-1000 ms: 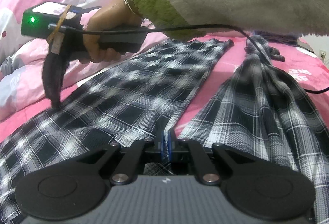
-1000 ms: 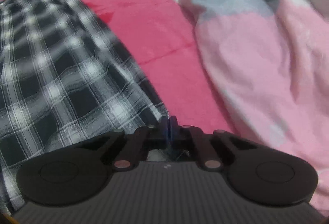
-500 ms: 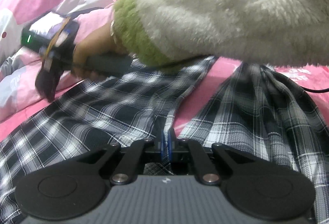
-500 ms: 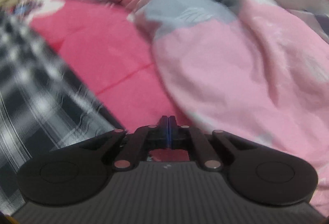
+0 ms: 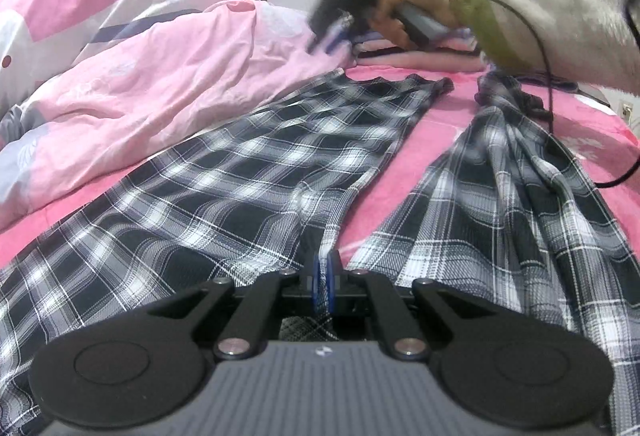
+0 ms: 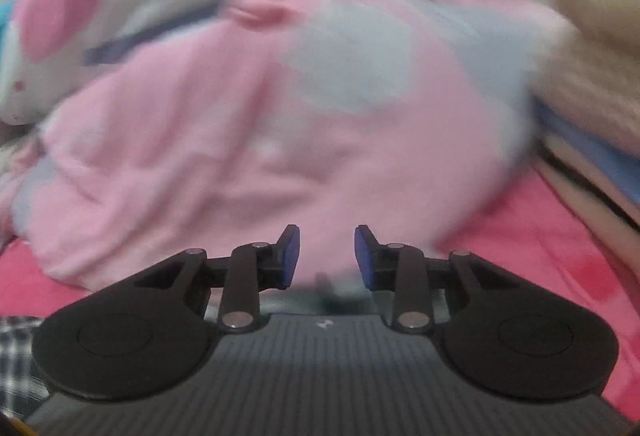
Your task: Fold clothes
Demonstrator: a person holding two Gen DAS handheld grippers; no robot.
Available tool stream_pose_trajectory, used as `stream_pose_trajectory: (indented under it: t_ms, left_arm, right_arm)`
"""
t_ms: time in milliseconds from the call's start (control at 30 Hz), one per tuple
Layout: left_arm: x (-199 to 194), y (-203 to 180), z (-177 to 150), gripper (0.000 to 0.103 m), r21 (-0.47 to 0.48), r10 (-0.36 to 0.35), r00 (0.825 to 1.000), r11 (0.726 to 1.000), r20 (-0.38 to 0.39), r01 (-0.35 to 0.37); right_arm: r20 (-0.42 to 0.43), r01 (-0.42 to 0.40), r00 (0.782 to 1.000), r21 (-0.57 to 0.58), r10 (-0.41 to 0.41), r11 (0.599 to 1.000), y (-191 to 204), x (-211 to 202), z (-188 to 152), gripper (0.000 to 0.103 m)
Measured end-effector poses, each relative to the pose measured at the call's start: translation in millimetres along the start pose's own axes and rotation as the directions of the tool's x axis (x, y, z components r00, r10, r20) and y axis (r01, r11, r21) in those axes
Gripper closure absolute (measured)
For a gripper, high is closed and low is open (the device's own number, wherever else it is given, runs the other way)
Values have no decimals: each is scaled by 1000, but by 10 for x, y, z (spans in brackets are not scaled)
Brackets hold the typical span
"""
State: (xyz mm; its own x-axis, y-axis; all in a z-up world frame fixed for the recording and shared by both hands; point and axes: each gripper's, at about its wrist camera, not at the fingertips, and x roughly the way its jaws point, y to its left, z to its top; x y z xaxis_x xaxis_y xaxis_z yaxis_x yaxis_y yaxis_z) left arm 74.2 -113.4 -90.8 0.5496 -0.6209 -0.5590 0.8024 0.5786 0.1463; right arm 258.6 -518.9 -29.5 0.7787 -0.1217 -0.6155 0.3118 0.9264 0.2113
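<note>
**Left tongs pinch the plaid trousers; right tongs held apart over the far side of the bed**

The plaid trousers (image 5: 256,172) lie spread across the pink bed sheet (image 5: 424,140), their two legs running from the near edge toward the far end. The left leg lies fairly flat; the right leg (image 5: 520,196) is bunched into long ridges. The left tongs (image 5: 323,276) are pressed together on a fold of the fabric at the near end, where the two legs meet, and the cloth rises in a thin crease between the blue pads (image 5: 316,282).

The right tongs (image 6: 327,256) stand apart with nothing between them, facing a rumpled pink quilt (image 6: 224,140); that view is blurred. In the left wrist view the same tool (image 5: 340,16) appears at the far end of the bed, above the trousers, gripped by a hand (image 5: 404,12) in a fluffy white sleeve with a green cuff (image 5: 476,8). A black cable (image 5: 548,68) trails from it over the right leg. A stack of folded cloth (image 5: 420,54) sits beyond the trousers.
</note>
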Motion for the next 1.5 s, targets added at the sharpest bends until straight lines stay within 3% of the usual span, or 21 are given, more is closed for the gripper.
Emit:
stream_pose_trajectory:
  t_ms: [100,200,333,367,433,500,533,567,1033,1100,1167,1233,1333,1400,1467,1500]
  left_arm:
    - [-8,6,-8,100,-5,-3,1000,1000,2,3]
    - [-14,23,-9,100,-22,-15,1000,1000,3,15]
    - [-12,47,-6,99,-38,-26,1000,999,3,26]
    - [-11,48,-5,99,-39,-27,1000,999,3,27]
    - [-12,46,-4,99,-38,-26,1000,999,4,26]
    - [-12,43,-3,99,-37,-25,1000,999,4,25]
    - [-12,41,-2,99,-37,-24,1000,999,4,25]
    - [-13,39,-2,99,-36,-24,1000,999,4,24]
    - [-28,33,-18,99,-33,-23,1000,999,6,23]
    - [-33,39,-19,99,-36,-25,1000,999,6,25]
    - [-37,43,-14,99,-38,-27,1000,999,5,27]
    - [-39,46,-10,96,-40,-26,1000,999,4,27]
    - [-53,69,-3,91,-52,-27,1000,998,6,27]
    - [-67,91,2,82,-63,-27,1000,998,9,28]
    - [-92,117,9,63,-77,-29,999,997,18,30]
    - [-128,135,19,60,-84,-35,999,996,33,38]
  right_arm:
    - [-44,56,997,-22,-57,998,-133,157,-124,74]
    - [-30,92,995,18,-92,996,-283,287,-118,72]
    - [-27,102,995,101,-100,990,-541,390,-134,44]
    - [-36,98,995,113,-94,989,-590,434,-136,43]
    - [-48,61,997,134,-55,989,-622,476,-185,43]
    - [-44,18,999,134,-12,991,-620,472,-226,56]
    - [-36,-6,999,124,11,992,-604,449,-243,86]
    - [-27,-30,999,113,33,993,-586,426,-260,97]
    - [116,60,991,54,-66,997,-433,420,-138,96]
    - [136,74,987,50,-81,996,-416,424,-118,93]
    - [156,88,983,47,-95,995,-401,423,-97,71]
    - [201,93,974,75,-107,993,-496,125,-37,57]
    - [271,120,952,109,-145,987,-680,-478,50,57]
    - [323,110,934,147,-152,983,-853,-1076,80,57]
    - [386,117,907,150,-168,982,-959,-1766,71,57]
    - [418,119,893,136,-166,984,-990,-2126,55,57]
